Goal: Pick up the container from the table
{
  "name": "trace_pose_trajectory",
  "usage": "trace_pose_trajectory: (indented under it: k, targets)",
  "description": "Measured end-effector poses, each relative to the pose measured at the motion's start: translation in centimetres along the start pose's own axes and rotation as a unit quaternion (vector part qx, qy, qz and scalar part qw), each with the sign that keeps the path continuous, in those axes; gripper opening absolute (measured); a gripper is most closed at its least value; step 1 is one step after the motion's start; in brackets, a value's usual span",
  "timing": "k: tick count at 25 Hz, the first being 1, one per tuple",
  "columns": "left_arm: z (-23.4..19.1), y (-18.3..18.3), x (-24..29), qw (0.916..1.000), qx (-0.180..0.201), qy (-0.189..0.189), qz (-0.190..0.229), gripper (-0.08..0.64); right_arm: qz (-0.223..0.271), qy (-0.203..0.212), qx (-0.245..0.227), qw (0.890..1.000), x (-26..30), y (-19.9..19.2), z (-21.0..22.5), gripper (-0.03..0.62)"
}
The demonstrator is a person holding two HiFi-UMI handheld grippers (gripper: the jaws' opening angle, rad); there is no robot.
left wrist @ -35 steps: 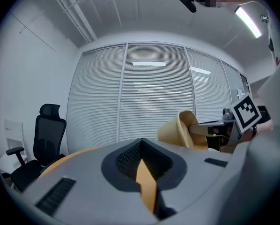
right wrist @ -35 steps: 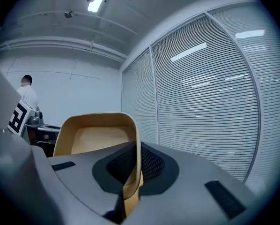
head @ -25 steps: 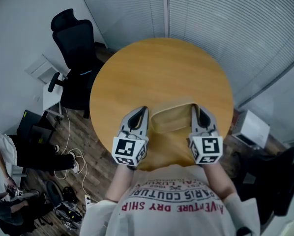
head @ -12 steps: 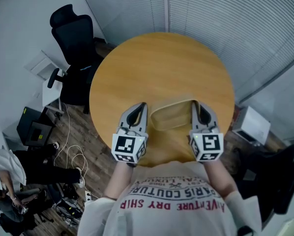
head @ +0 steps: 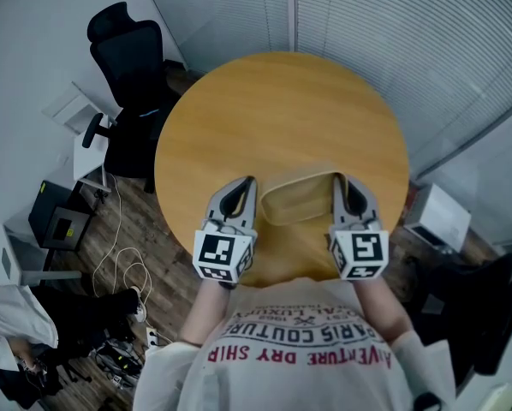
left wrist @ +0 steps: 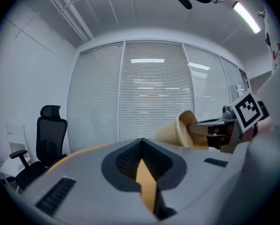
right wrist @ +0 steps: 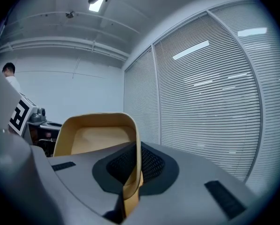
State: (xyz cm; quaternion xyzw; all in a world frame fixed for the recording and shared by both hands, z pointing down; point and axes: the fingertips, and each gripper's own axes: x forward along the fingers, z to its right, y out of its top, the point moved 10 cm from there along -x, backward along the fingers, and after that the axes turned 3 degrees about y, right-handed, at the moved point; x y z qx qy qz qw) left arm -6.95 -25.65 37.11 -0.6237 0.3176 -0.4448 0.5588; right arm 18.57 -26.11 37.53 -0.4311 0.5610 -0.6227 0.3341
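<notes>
A tan, open-topped container [head: 300, 202] hangs between my two grippers over the near edge of the round wooden table [head: 282, 110]. My left gripper [head: 246, 188] is at its left end and my right gripper [head: 343, 187] at its right end. In the right gripper view the jaws [right wrist: 130, 172] are shut on the container's rim [right wrist: 95, 137], which rises above them. In the left gripper view the jaws [left wrist: 144, 172] pinch a thin tan strip, and the container [left wrist: 180, 131] shows to the right, held by the other gripper.
A black office chair [head: 132, 75] stands left of the table, with a small white side table and cables [head: 123, 272] on the wood floor. Blinds [head: 393, 41] cover the windows behind. A white box [head: 440, 221] sits at the right. A person [head: 16, 332] is at lower left.
Both grippers and the container have kept still. The person at the lower left of the head view has shifted toward the bottom edge.
</notes>
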Motion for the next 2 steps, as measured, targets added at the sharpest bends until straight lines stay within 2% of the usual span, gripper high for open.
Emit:
trace_pose_trajectory:
  k: [2]
  targets:
    - [0.12, -0.07, 0.09, 1.0000, 0.001, 0.000, -0.001, 0.000, 0.001, 0.002, -0.002, 1.000, 0.00, -0.02, 0.13, 0.003]
